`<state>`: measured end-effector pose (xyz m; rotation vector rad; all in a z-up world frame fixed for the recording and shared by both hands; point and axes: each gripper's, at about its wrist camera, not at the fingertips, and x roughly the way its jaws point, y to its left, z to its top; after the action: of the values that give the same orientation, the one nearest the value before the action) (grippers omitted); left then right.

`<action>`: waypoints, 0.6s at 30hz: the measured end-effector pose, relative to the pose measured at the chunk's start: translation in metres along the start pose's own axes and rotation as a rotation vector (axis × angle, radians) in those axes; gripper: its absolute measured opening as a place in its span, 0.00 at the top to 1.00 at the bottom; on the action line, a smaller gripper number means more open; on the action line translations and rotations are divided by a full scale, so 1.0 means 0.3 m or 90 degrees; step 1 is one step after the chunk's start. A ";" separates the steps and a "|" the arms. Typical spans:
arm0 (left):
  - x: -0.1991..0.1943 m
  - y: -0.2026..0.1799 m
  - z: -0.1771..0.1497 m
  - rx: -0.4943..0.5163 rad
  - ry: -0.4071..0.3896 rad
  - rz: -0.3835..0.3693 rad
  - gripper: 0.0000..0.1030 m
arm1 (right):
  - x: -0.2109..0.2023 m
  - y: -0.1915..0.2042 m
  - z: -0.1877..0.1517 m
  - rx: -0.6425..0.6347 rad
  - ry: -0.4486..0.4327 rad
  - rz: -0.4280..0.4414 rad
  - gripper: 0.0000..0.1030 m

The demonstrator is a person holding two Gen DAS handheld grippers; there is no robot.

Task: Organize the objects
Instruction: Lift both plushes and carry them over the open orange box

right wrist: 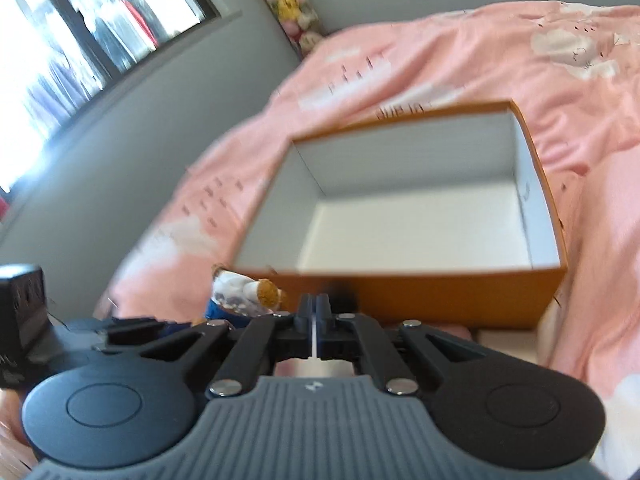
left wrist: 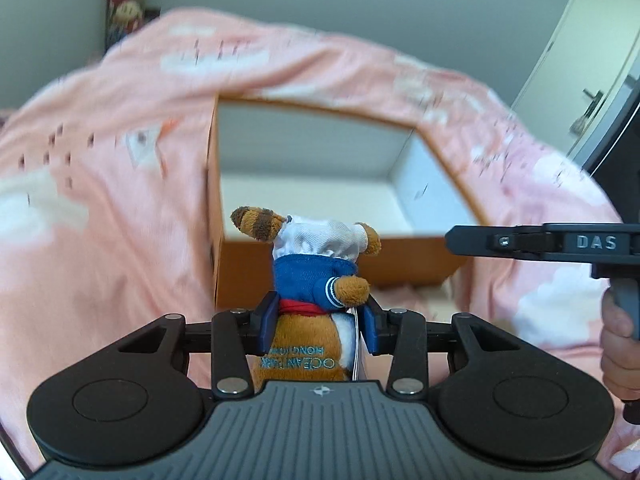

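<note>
- The pink bedspread (left wrist: 100,200) is soft and creased under the box, so the box may shift if bumped.
- The orange box (right wrist: 460,292), open-topped with a white inside that looks bare, is the landmark.
- The left gripper (left wrist: 318,322) hangs just short of the box's near wall, jaws clamped on the plush toy.
- The plush toy (left wrist: 316,276), in blue jacket and white hat, is held upside down, just short of the box's near rim.
- The right gripper (right wrist: 316,312) also sits before the near wall, jaws together; something thin and pale seems pinched between them, though I cannot tell what.
- To do it well, I judge: carry the toy clear over the near rim, lower it inside, then let go.
</note>
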<state>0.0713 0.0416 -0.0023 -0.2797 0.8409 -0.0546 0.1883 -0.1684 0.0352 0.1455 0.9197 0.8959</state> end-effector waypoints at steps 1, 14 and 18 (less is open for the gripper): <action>-0.006 -0.012 0.012 0.005 -0.006 0.001 0.54 | -0.004 0.003 0.015 -0.002 -0.006 0.003 0.99; 0.007 0.120 0.008 -0.051 0.022 0.060 0.55 | 0.240 0.025 -0.069 -0.005 0.146 -0.038 0.51; 0.015 0.148 -0.003 -0.063 0.031 0.059 0.55 | 0.325 0.026 -0.100 0.034 0.192 -0.031 0.40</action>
<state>0.0708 0.0834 -0.0180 -0.3337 0.9047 0.0672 0.1892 -0.1001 -0.0411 0.0340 1.2227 0.8622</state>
